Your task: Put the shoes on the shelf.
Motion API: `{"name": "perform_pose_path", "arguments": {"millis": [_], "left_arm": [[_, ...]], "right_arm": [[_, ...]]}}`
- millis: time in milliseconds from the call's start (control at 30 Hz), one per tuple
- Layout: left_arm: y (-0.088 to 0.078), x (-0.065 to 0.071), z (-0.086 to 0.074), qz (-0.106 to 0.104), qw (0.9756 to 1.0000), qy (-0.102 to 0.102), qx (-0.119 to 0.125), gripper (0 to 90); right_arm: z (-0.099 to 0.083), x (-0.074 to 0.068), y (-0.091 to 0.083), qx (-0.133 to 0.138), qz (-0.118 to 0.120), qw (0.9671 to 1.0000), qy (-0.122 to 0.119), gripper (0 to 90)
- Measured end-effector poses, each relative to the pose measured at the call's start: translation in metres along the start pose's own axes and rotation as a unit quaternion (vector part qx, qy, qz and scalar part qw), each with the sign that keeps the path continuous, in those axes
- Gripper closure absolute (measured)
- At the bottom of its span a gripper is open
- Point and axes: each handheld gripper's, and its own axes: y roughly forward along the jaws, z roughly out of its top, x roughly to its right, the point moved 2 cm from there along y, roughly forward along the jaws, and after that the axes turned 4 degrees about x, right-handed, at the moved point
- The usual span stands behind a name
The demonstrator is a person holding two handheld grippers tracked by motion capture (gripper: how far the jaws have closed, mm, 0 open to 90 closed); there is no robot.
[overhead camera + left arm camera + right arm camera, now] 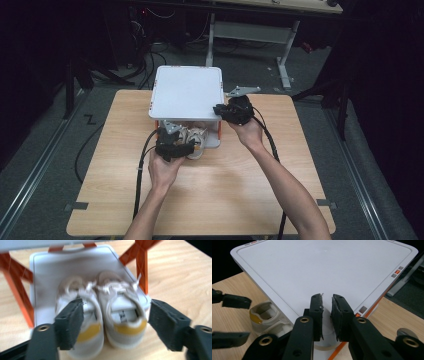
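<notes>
Risk: the shoes point(100, 315) sit with their heels overhanging the front edge of the rack's point(186, 92) lower shelf point(45, 267); a brush from the left gripper point(115, 322) could likely drag them off onto the table point(225, 190). Its jaws stand wide, pads clear of the pair, nothing held. The right gripper point(326, 312), nearly closed and empty, rests at the rack's top front corner. The shoes are small, white, laced, with yellow heel tabs, side by side.

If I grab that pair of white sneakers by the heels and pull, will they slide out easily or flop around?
Probably light: the white sneakers look small. The heel collars seem soft, so the open left hand-held gripper may squash them. Being two separate shoes on the smooth lower shelf, they would likely slide, perhaps apart.
</notes>
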Motion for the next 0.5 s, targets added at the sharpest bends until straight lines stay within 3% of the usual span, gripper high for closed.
{"name": "perform_pose_path", "arguments": {"millis": [67,233,500], "left_arm": [[-0.004,-0.001,-0.007,0.004,0.9999,-0.005,-0.015,15.5],[-0.002,-0.001,-0.027,0.031,0.9971,0.002,-0.069,13.7],[0.024,0.003,-0.038,0.062,0.9927,-0.021,-0.101,10.4]], "right_arm": [[0.0,0.0,0.0,0.0,0.001,1.0,0.002,78.3],[0.0,0.0,0.0,-0.001,0.001,1.0,0.003,77.8],[0.0,-0.002,0.0,0.0,-0.004,1.0,-0.004,77.1]]}}
